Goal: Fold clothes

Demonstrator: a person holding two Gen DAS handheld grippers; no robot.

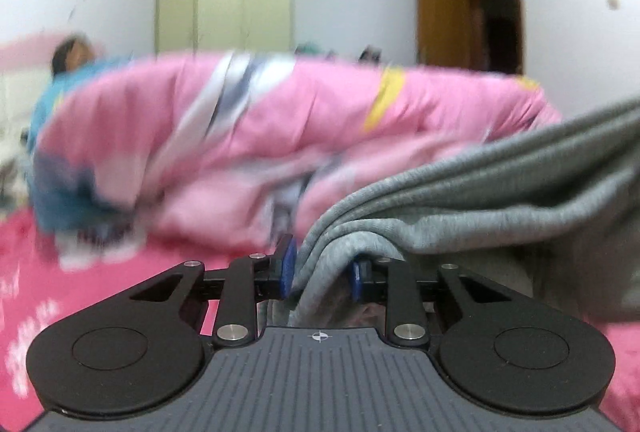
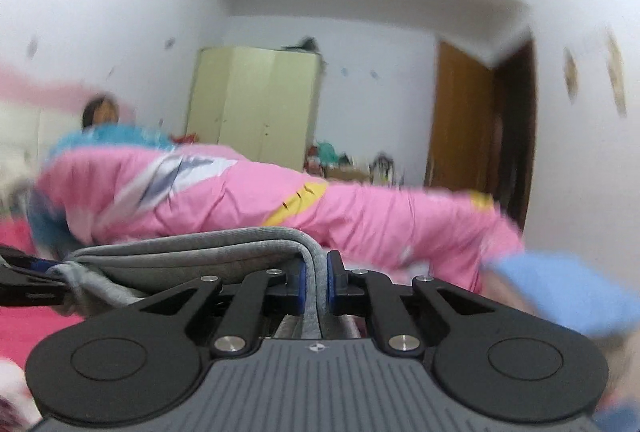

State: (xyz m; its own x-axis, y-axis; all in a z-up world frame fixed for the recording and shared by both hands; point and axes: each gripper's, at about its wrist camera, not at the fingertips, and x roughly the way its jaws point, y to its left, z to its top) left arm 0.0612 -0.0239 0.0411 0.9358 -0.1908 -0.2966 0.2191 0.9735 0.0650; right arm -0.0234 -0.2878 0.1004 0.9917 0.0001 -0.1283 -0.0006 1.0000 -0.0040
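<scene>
A grey knit garment [image 1: 480, 200] hangs lifted above the bed and stretches off to the right in the left wrist view. My left gripper [image 1: 322, 272] is shut on a bunched fold of it, with cloth pressed between the blue pads [image 1: 289, 268]. In the right wrist view the same grey garment [image 2: 192, 256] runs to the left as a folded band. My right gripper [image 2: 316, 284] is shut on its thick edge, the blue pads [image 2: 330, 282] close together around the cloth. At that view's far left a dark gripper [image 2: 32, 272] holds the garment's other end.
A bulky pink quilt [image 1: 240, 136] lies across the bed behind the garment, on a deep pink sheet [image 1: 48, 272]. A person [image 2: 100, 112] is behind the quilt at the left. A pale wardrobe [image 2: 256, 104] and a wooden door [image 2: 464, 120] stand at the back. A blurred blue cloth [image 2: 560, 296] lies at the right.
</scene>
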